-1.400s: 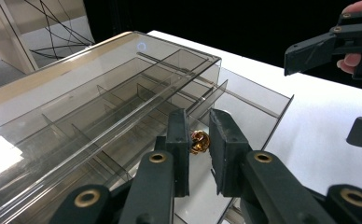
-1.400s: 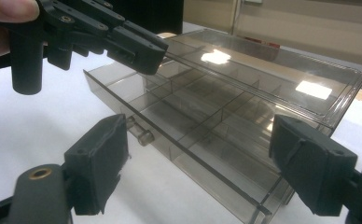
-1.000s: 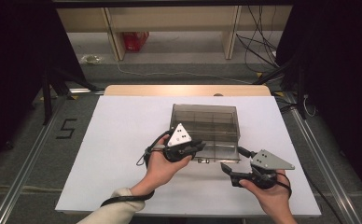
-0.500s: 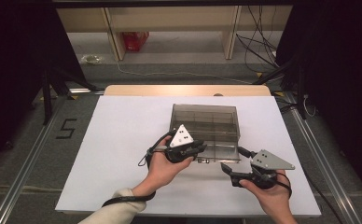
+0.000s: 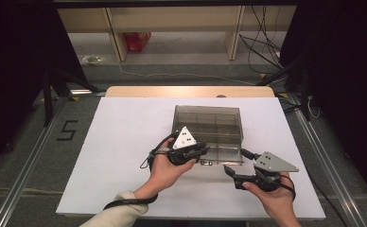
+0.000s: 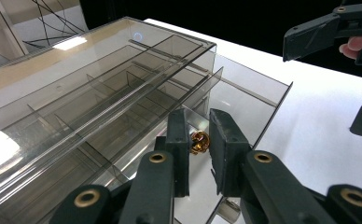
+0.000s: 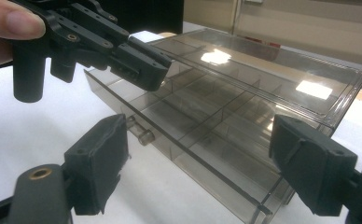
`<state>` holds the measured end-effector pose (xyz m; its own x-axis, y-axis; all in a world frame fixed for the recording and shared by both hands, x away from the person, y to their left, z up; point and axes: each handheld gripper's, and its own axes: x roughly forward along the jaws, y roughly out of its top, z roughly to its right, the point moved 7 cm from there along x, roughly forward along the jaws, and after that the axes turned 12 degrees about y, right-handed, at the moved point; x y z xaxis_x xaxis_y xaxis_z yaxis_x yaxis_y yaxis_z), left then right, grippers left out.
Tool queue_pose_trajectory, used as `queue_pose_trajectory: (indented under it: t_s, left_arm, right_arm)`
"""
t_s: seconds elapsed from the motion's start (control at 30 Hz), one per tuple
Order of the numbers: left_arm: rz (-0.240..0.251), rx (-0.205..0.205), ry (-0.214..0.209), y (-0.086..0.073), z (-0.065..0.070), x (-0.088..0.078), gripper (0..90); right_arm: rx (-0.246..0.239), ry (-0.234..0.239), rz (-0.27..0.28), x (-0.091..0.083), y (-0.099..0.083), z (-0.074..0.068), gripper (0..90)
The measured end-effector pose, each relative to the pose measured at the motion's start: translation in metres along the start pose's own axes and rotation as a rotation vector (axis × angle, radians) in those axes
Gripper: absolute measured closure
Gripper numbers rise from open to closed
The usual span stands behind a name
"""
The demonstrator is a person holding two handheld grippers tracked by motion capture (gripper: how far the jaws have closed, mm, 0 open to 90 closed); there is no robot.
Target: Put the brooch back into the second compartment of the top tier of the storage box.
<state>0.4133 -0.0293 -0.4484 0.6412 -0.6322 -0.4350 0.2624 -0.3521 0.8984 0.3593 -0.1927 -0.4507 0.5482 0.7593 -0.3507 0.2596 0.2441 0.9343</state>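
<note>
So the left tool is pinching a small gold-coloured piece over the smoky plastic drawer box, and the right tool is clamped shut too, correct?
Not quite. The left tool does pinch the small gold-coloured piece over the smoky plastic drawer box, but the right tool is not clamped shut. The right gripper view shows its jaws spread wide apart with nothing between them, facing the pulled-out drawer.

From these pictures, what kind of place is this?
Probably a lab recording bench: a white table under a fixed camera, metal floor rails, loose cables, and a taped number 5.
</note>
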Motion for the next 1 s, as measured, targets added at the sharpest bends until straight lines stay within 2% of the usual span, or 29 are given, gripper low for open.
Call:
queue_pose_trajectory:
  t_s: [1.0]
  left_arm:
    - [-0.071, 0.007, -0.012, -0.0100, 0.0048, 0.0083, 78.1]
  right_arm:
    - [0.003, 0.003, -0.003, 0.0011, -0.0008, -0.0002, 20.6]
